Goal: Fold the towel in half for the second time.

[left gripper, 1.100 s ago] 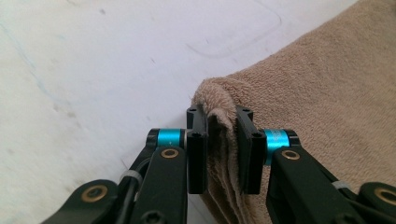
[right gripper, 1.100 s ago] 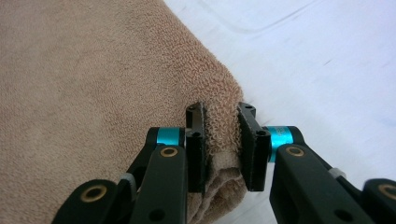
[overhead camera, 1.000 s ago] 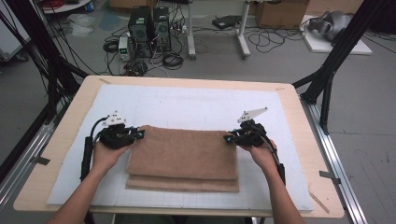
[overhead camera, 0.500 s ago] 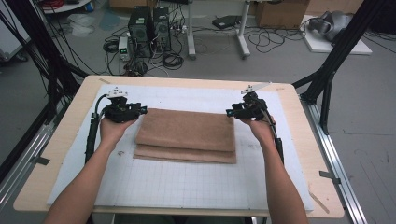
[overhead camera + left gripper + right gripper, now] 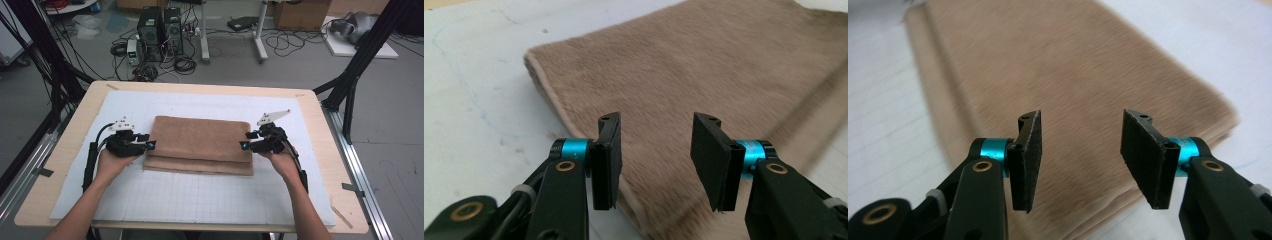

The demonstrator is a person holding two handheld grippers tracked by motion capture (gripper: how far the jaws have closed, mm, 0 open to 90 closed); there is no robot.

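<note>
The brown, plush folded towel [image 5: 202,144] lies flat mid-bench, its fold apparently complete. The left gripper [image 5: 148,145] and right gripper [image 5: 243,145], jaws just spread and empty, flank its short edges; perhaps another fold remains.

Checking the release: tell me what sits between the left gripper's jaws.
Nothing is pinched: the left gripper stands open, the folded brown towel lying below the gap, in the left gripper view.

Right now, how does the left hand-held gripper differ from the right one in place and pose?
The left hand-held gripper sits at the folded brown towel's left end; the right hand-held gripper sits at its right end. The left points rightward, the right points leftward. Shared: both have just been opening, jaws apart, with nothing between the pads.
</note>
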